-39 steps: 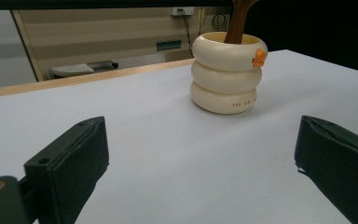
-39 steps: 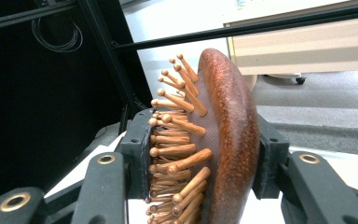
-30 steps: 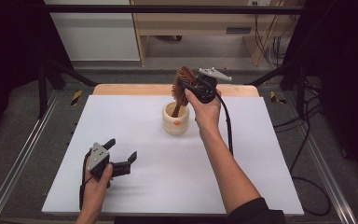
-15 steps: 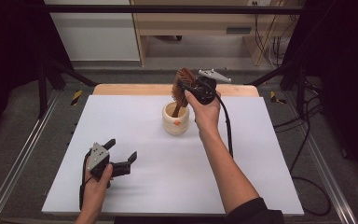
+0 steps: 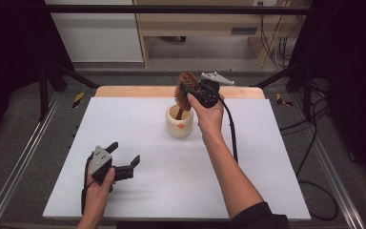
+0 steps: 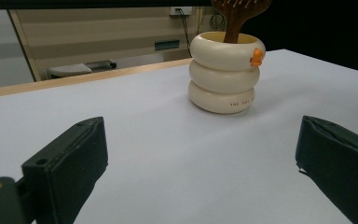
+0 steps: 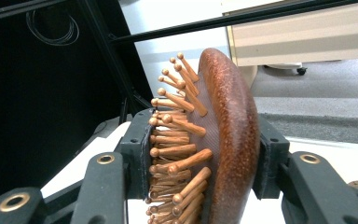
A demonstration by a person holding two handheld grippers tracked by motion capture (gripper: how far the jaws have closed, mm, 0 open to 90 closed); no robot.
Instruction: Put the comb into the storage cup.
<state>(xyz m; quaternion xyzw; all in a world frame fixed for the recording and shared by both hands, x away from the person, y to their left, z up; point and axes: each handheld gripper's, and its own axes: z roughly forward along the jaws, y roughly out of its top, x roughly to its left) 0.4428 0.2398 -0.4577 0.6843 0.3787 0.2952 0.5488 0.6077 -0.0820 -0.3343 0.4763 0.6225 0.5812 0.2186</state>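
Right gripper (image 5: 189, 91) raised, clamped; left gripper (image 5: 124, 160) low, jaws spread.

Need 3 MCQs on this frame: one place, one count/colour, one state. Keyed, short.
1. Where is the hairbrush handle?
A. inside the cream cup
B. flat on the table
C. in the left gripper

2. How many stacked rings form the cup?
A. one
B. three
C. five

3. State of the left gripper?
A. shut on the cup
B. shut on the brush
C. open, holding nothing

Answers: 1 A, the handle dips into the cup's mouth while the right gripper clamps the head. 2 B, three bulges in the left gripper view. 3 C, jaws wide apart over bare table.
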